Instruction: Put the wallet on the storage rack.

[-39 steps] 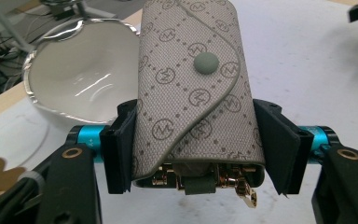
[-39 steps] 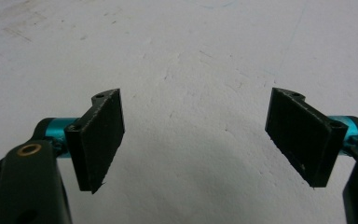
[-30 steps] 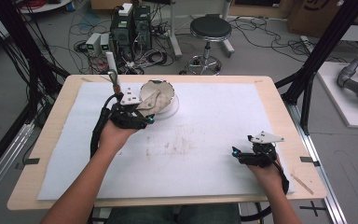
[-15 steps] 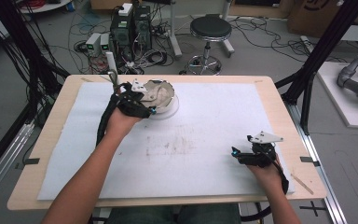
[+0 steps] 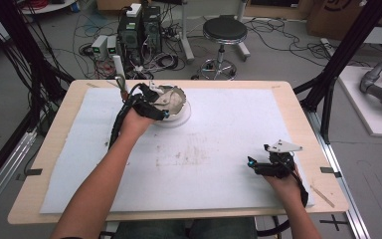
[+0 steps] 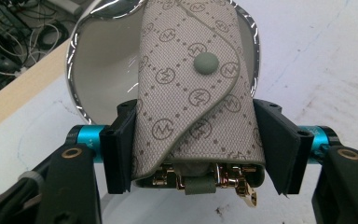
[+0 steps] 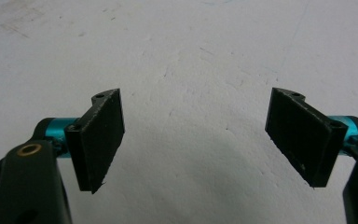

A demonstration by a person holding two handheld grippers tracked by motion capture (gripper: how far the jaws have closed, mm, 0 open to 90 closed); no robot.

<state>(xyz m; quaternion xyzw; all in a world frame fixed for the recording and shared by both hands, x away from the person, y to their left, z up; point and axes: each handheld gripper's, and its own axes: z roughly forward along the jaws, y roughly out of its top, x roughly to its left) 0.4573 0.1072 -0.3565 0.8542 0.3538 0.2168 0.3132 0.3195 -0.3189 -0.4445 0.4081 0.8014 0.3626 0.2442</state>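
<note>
A grey monogrammed key pouch (image 6: 196, 93) with a round snap and gold hooks at its near end sits between the jaws of my left gripper (image 6: 196, 140), which are shut on its sides. Its far end reaches over a white bowl (image 6: 102, 70) with a shiny silver rim. In the high view the left gripper (image 5: 158, 107) is at the near-left side of the bowl (image 5: 179, 118), at the back left of the mat, with the pouch (image 5: 168, 99) over the bowl. My right gripper (image 5: 254, 164) rests on the mat at the front right. Its jaws (image 7: 196, 135) stand wide open with nothing between them.
A white foam mat (image 5: 229, 129) covers the wooden table (image 5: 298, 104), with a dirty smudge (image 5: 189, 154) at its middle. Beyond the far edge are a stool (image 5: 224, 30), computer boxes (image 5: 139, 25) and floor cables. Black frame posts stand at both sides.
My left hand has carried the pouch away from the person, up to and over the bowl. The right hand has stayed still.
</note>
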